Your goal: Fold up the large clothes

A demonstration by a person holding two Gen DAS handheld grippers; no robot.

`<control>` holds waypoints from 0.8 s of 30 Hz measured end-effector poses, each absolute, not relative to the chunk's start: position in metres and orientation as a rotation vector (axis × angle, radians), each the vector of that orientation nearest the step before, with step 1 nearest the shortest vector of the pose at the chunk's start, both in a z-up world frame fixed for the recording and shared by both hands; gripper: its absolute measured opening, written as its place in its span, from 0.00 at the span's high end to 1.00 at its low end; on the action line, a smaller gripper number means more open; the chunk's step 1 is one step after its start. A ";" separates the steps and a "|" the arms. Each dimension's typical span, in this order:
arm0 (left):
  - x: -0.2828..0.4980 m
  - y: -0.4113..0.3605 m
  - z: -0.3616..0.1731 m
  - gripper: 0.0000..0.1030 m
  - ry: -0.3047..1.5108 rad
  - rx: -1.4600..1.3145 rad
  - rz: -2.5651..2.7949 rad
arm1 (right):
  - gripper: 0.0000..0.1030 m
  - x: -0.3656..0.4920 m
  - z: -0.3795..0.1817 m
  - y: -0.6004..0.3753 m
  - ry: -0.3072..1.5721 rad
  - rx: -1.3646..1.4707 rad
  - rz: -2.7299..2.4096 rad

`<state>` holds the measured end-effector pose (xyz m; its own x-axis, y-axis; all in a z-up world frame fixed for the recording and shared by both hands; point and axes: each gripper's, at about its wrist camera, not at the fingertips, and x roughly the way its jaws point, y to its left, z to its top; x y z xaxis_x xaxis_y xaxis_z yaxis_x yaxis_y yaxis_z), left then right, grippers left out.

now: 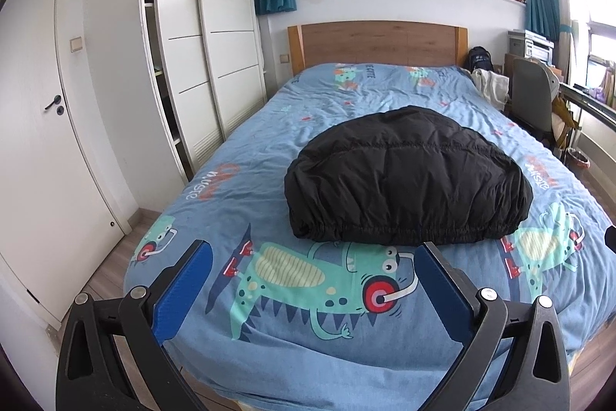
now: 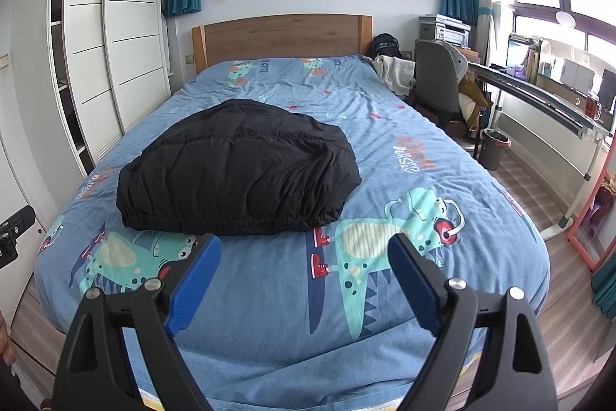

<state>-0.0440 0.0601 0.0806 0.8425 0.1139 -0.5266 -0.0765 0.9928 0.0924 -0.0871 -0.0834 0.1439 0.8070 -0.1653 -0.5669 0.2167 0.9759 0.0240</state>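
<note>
Black folded jacket [image 1: 408, 176] on bed [image 1: 292, 345]; left gripper [image 1: 313, 253] and right gripper [image 2: 304, 245] fingers wide, empty.

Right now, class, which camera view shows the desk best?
The right wrist view: the desk runs along the window with its legs and clutter visible. The left wrist view catches only its near end at the frame's edge.

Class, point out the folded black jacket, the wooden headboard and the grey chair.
black jacket [image 1: 408, 176]: left wrist view, middle of its top panel.
wooden headboard [image 2: 281, 35]: right wrist view, centre of the board.
grey chair [image 2: 435, 76]: right wrist view, backrest.
</note>
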 end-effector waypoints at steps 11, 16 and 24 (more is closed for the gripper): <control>-0.040 0.062 0.071 0.00 0.606 0.056 0.091 | 0.14 -0.085 0.135 -0.084 0.626 0.096 -0.205; -0.040 0.060 0.067 0.00 0.614 0.067 0.085 | 0.14 -0.086 0.132 -0.087 0.636 0.097 -0.209; -0.036 0.056 0.058 0.00 0.648 0.081 0.076 | 0.14 -0.086 0.126 -0.091 0.658 0.099 -0.218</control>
